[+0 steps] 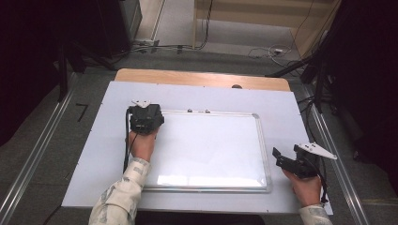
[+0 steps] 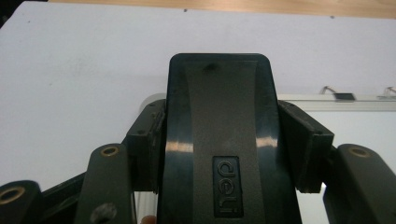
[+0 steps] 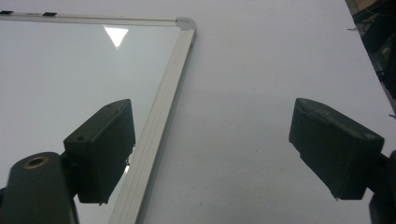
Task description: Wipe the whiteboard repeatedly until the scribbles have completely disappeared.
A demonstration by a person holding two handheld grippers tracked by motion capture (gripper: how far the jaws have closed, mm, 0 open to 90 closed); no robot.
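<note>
In the high view, a whiteboard (image 1: 211,150) with a silver frame lies flat at the middle of the frame on a pale sheet (image 1: 281,108) that covers a wooden table (image 1: 202,77). The board's surface is blank; no writing can be read on it. The left gripper (image 1: 145,117) sits at the board's upper left corner, held by the left hand (image 1: 142,143), whose patterned sleeve (image 1: 117,201) comes in from the bottom edge. A dark object is in its grasp, too small here to name. The right gripper (image 1: 286,161) is at the lower right of the frame, just beside the board's right edge, with the right hand (image 1: 307,187) below it and a grey plate on top.

In the left gripper view, a black eraser (image 2: 219,140) fills the centre of the frame, standing upright between the two jaws, which press against its left and right sides. A raised label low on its back reads "deli", turned sideways. Behind it, in the upper part of the frame, run the pale sheet and a strip of the whiteboard's frame with two small hangers at the right.

In the right gripper view, the jaws stand wide apart with nothing between them. The left jaw hangs over the whiteboard's silver frame, the right one over the bare sheet. The board's corner lies at the upper centre, and a bright triangular reflection shows on the surface near the top.
</note>
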